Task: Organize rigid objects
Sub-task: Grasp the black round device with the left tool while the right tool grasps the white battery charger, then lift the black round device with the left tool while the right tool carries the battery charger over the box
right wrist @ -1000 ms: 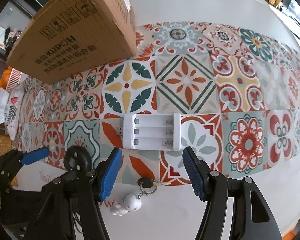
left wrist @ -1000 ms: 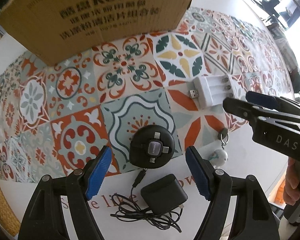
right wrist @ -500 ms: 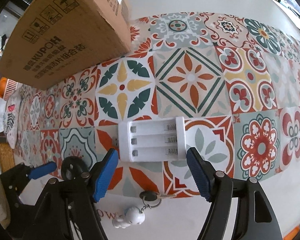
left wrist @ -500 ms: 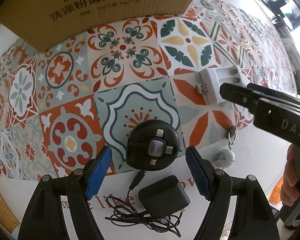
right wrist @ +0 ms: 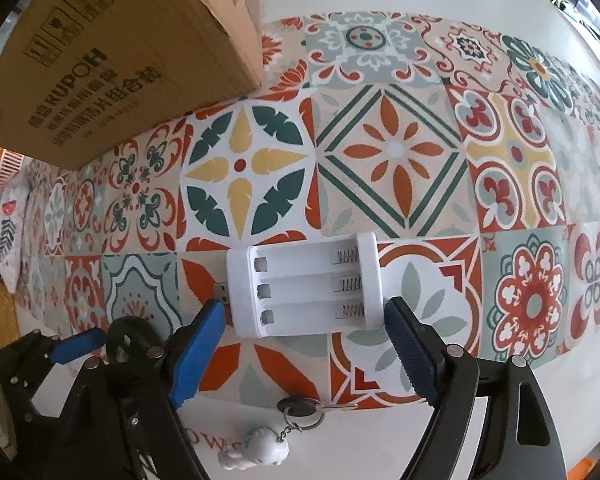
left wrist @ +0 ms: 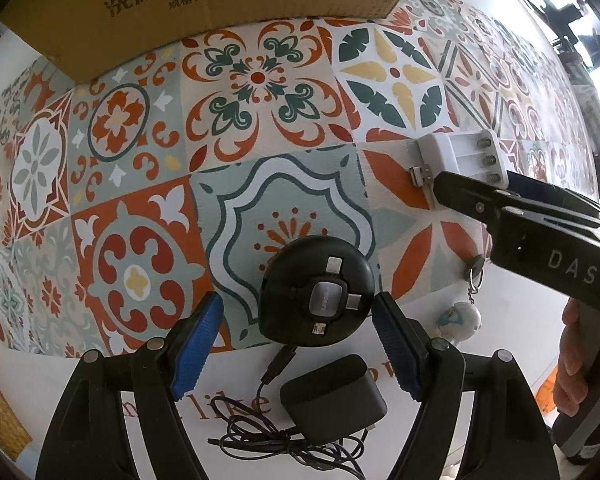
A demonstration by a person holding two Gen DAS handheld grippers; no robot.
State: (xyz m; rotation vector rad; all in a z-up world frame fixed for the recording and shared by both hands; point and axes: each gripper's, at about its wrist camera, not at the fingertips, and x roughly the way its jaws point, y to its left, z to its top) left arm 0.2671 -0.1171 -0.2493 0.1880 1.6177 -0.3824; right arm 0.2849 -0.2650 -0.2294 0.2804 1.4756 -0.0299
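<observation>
A black round cable reel (left wrist: 318,292) with several plug ends lies on the patterned mat. My left gripper (left wrist: 298,308) hangs over it, open, one blue pad on each side with gaps. Below the reel lies a black power adapter (left wrist: 332,400) with a tangled cord. A white three-slot battery charger (right wrist: 304,288) with a USB plug lies flat on the mat. My right gripper (right wrist: 304,308) stands over the charger's near edge, and its jaws are opening. The charger sits between the fingertips, and the pads do not touch it. The charger (left wrist: 460,156) also shows half hidden behind the right gripper (left wrist: 540,216).
A big cardboard box (right wrist: 120,60) stands at the back left on the mat. A key (right wrist: 300,406) on a ring with a white figure (right wrist: 256,448) lies near the mat's front edge. A person's hand (left wrist: 580,360) holds the right gripper's handle.
Both grippers have come down closer to the table. The right jaws have spread wider, and the charger now lies between their tips. The left jaws keep their width.
</observation>
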